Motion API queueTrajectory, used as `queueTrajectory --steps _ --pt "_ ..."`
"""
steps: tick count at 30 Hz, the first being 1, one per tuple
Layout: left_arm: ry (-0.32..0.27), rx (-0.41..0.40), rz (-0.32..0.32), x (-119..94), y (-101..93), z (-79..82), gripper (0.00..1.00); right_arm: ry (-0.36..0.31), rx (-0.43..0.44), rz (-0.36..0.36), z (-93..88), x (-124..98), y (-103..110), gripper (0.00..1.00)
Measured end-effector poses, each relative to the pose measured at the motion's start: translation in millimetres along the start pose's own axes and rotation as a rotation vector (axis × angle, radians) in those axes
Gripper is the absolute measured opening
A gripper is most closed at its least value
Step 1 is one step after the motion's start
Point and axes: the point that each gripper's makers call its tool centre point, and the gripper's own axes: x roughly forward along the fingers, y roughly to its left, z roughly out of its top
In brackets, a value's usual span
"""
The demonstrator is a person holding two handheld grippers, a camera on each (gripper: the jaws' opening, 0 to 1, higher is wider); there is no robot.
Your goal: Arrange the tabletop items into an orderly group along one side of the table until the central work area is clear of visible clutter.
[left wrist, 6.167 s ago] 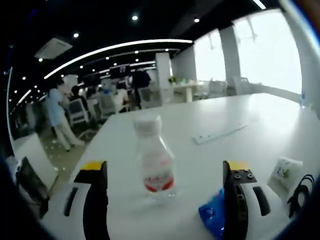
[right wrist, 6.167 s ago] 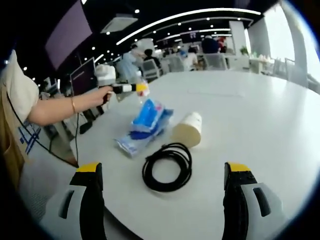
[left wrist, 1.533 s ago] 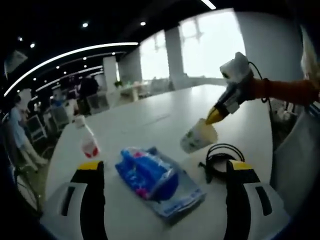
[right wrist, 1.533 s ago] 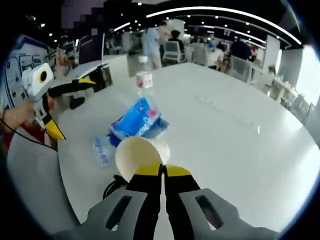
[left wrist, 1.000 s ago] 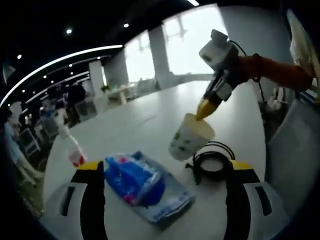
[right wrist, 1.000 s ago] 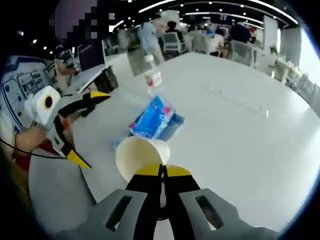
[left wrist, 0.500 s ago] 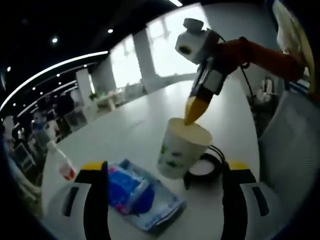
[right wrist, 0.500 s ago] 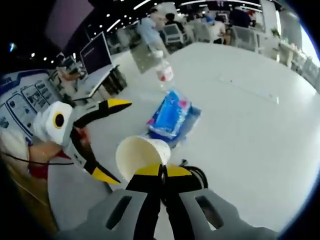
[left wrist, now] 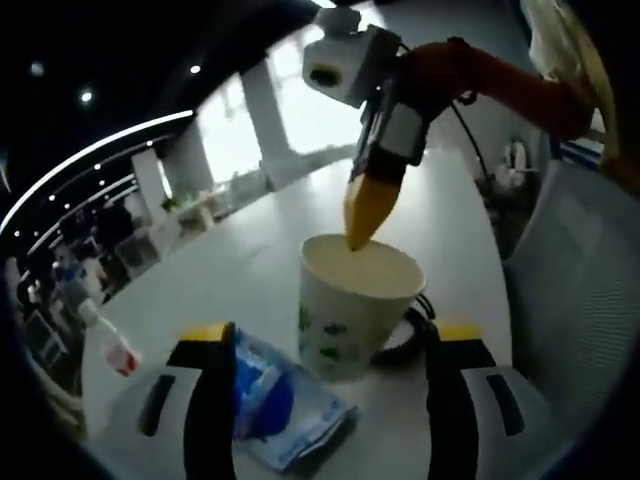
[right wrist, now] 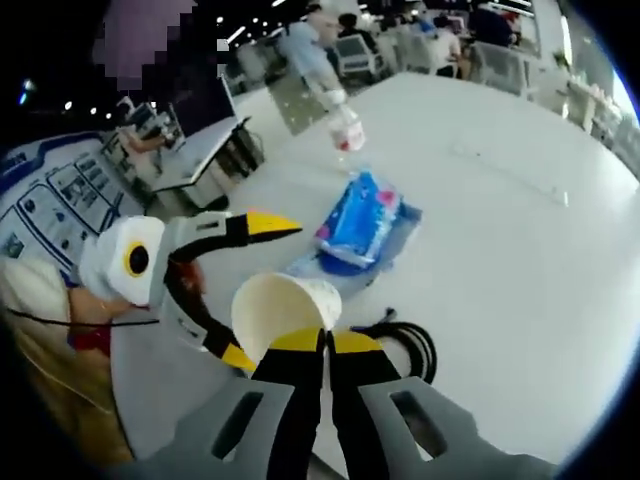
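A white paper cup (left wrist: 352, 300) with a green print hangs upright above the table. My right gripper (right wrist: 325, 342) is shut on its rim, and its yellow tips (left wrist: 365, 212) come down onto the rim from above in the left gripper view. My left gripper (left wrist: 330, 335) is open, with the cup close in front of its spread jaws. In the right gripper view the left gripper (right wrist: 252, 290) stands just left of the cup (right wrist: 280, 312). A blue tissue pack (right wrist: 362, 225) lies on the white table (right wrist: 520, 250), and a small bottle (right wrist: 346, 127) stands beyond it.
A coiled black cable (right wrist: 408, 345) lies on the table under the cup, near the front edge. A person's sleeve (left wrist: 500, 80) reaches in from the upper right. Chairs, desks and people stand beyond the table's far end.
My right gripper has lifted the cup off the table and carried it toward my left gripper, where it now hangs upright. The bottle was set down earlier.
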Motion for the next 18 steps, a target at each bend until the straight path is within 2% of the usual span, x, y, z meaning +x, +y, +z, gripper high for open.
queueTrajectory --steps 6,11,18 --pt "-0.009 0.031 -0.030 1 -8.7 2.4 0.61 0.030 -0.016 0.007 -4.6 2 6 0.02" --pt "-0.011 0.071 -0.048 1 -15.4 3.2 0.56 0.033 -0.015 0.029 -4.5 2 11 0.02" --pt "0.004 0.105 -0.049 1 -16.3 0.7 0.46 0.035 -0.018 0.030 -3.5 3 13 0.02"
